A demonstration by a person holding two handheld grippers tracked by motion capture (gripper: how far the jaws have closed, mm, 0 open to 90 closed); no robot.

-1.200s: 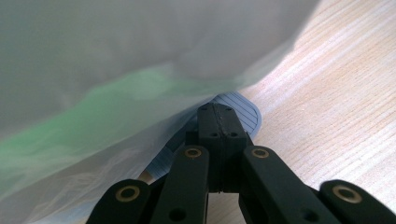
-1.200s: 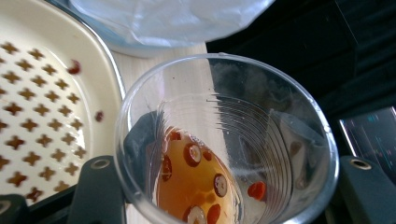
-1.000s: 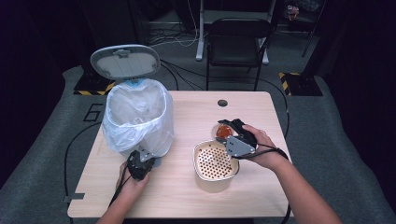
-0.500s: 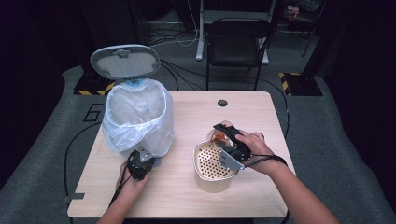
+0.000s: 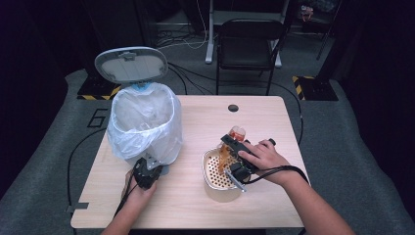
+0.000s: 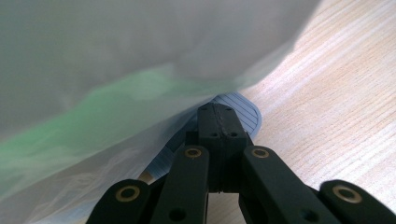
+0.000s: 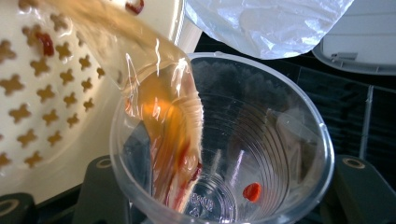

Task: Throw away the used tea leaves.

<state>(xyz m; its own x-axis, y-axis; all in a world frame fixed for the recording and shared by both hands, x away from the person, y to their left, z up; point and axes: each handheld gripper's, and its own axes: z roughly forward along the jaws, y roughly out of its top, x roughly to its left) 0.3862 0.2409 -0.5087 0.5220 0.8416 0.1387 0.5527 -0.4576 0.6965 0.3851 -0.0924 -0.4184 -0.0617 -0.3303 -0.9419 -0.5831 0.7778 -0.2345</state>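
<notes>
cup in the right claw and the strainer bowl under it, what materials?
Cup: looks like thin clear plastic, glossy; ribbed wall, you see straight through it. Strainer: probably cream plastic, smooth, slightly shiny, with punched cross-shaped holes; could be coated metal, can't tell.

Bin (image 5: 145, 122) left, bare tabletop (image 5: 254, 115) beyond.

My two black handheld grippers, with bare forearms showing.
My left gripper (image 6: 218, 122) is showing ribbed black jaws with brass-ringed pivot screws; my right gripper (image 5: 234, 157) is trailing a black cable, like the left.
</notes>
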